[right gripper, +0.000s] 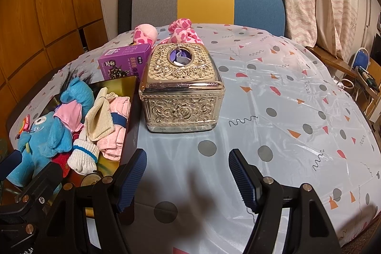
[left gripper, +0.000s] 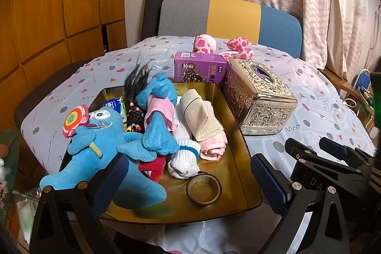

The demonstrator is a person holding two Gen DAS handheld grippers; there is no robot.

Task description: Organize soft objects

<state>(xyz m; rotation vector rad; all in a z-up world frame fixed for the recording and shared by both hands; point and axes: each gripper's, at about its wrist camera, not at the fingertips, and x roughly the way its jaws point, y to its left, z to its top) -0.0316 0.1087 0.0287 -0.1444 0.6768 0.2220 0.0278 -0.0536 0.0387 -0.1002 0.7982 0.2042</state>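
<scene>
Patterned cloth covers the tabletop (right gripper: 273, 97), where one gold tray (left gripper: 238, 173) holds two blue plush toys (left gripper: 95, 149), rolled socks and cloths, and one tape roll (left gripper: 203, 189). Left hand-held gripper (left gripper: 188, 180) hovers over the tray's near end, jaws spread wide and empty. Right hand-held gripper (right gripper: 187, 179), likewise agape, hangs over bare cloth before one ornate tissue box (right gripper: 182, 90), with one purple box (right gripper: 123, 61) and one pink spotted plush (right gripper: 181, 32) behind.

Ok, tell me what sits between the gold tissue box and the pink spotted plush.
Nothing shows between them. In the right wrist view the pink spotted plush lies just behind the gold tissue box; the purple carton stands off to their left.
</scene>
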